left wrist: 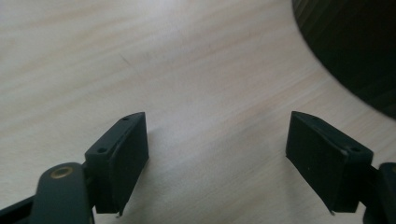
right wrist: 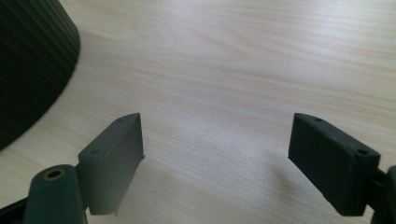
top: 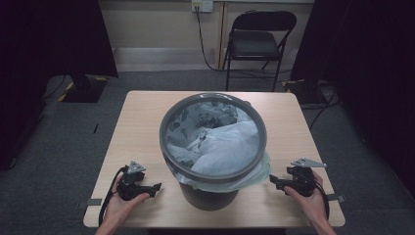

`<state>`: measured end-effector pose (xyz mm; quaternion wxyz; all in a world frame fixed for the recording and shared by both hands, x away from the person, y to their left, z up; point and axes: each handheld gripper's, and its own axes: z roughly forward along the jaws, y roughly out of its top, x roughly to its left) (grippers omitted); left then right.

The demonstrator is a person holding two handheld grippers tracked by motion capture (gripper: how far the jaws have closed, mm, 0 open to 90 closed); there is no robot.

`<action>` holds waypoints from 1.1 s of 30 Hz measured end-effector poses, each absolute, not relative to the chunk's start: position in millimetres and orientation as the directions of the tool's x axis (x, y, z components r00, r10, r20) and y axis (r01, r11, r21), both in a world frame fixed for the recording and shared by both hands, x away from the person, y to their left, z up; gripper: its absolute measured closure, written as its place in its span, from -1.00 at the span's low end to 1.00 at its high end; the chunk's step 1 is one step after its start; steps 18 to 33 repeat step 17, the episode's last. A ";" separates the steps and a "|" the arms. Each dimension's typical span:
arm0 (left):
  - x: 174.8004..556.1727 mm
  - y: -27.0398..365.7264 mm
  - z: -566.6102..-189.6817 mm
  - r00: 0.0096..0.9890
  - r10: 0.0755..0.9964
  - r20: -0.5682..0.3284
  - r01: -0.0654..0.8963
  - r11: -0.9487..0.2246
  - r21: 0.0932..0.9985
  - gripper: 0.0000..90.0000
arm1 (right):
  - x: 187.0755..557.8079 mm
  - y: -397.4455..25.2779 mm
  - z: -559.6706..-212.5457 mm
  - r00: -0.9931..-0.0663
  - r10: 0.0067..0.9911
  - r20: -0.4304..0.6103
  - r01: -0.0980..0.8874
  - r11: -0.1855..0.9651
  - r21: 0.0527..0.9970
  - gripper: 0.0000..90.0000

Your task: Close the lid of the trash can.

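Hands: two are lying at the near table edge, left hand (top: 122, 203) and right hand (top: 309, 198), each holding a gripper
Table (top: 142, 122): is carrying the bin at its middle
Bin (top: 214, 142): is standing upright between the grippers, bag (top: 220, 142) lining it
Left gripper (top: 155, 188): is resting near the bin's left, jaws spread wide, gripping nothing
Right gripper (top: 272, 179): is resting near the bin's right, jaws spread wide, empty

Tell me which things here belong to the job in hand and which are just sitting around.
In the job: bin on the table; its pale liner bag; left gripper and right gripper, both open beside the bin.

Just about: folding chair; wall socket and its cable.
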<state>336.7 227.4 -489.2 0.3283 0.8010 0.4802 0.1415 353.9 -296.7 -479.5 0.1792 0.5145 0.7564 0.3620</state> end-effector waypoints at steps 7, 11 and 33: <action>335.0 223.6 -494.2 0.491 0.869 -0.053 0.647 -0.323 0.690 -0.64 | 357.1 -290.1 -490.5 -0.388 0.919 0.073 0.674 0.229 0.702 -0.61; 333.7 214.9 -501.3 0.509 0.861 -0.011 0.613 -0.353 0.706 -0.88 | 354.8 -284.2 -495.7 -0.372 0.928 0.001 0.651 0.260 0.713 -0.62; 334.6 213.8 -502.4 0.505 0.863 -0.006 0.611 -0.353 0.709 -1.00 | 351.3 -281.9 -499.9 -0.357 0.934 -0.014 0.627 0.251 0.737 -0.66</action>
